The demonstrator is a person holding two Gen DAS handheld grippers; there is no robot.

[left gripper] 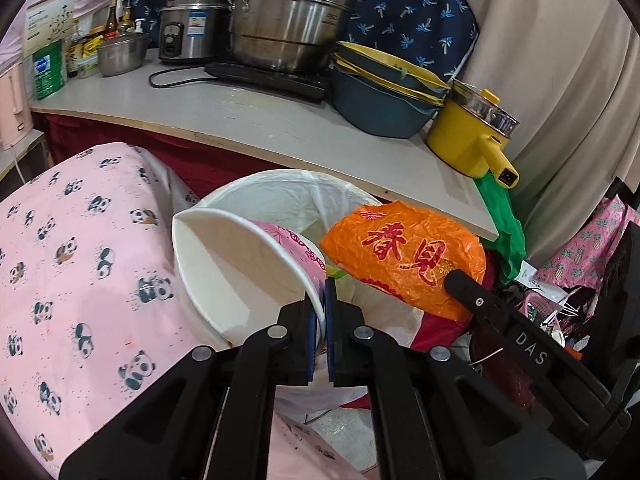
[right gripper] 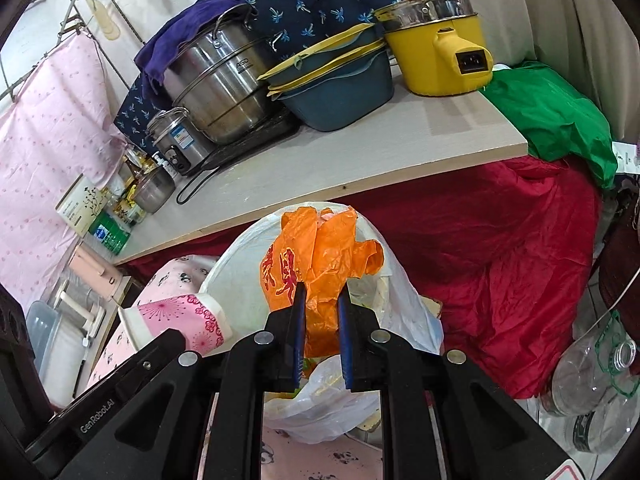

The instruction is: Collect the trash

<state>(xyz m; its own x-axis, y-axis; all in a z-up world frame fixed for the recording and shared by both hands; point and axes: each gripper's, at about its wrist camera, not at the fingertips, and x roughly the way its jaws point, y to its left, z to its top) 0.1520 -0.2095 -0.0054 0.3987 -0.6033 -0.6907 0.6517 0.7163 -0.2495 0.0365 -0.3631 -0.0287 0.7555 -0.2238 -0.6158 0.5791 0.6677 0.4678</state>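
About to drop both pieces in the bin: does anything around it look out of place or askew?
The blue-and-yellow basins on the pale counter are stacked crookedly, tilting. A green plastic bag spills over the counter's end. Both pieces look securely held; nothing is spilled.

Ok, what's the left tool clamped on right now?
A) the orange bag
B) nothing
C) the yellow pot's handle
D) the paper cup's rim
D: the left tool is shut on the wall of the paper cup at its rim, over the bin; the orange bag is in the right tool.
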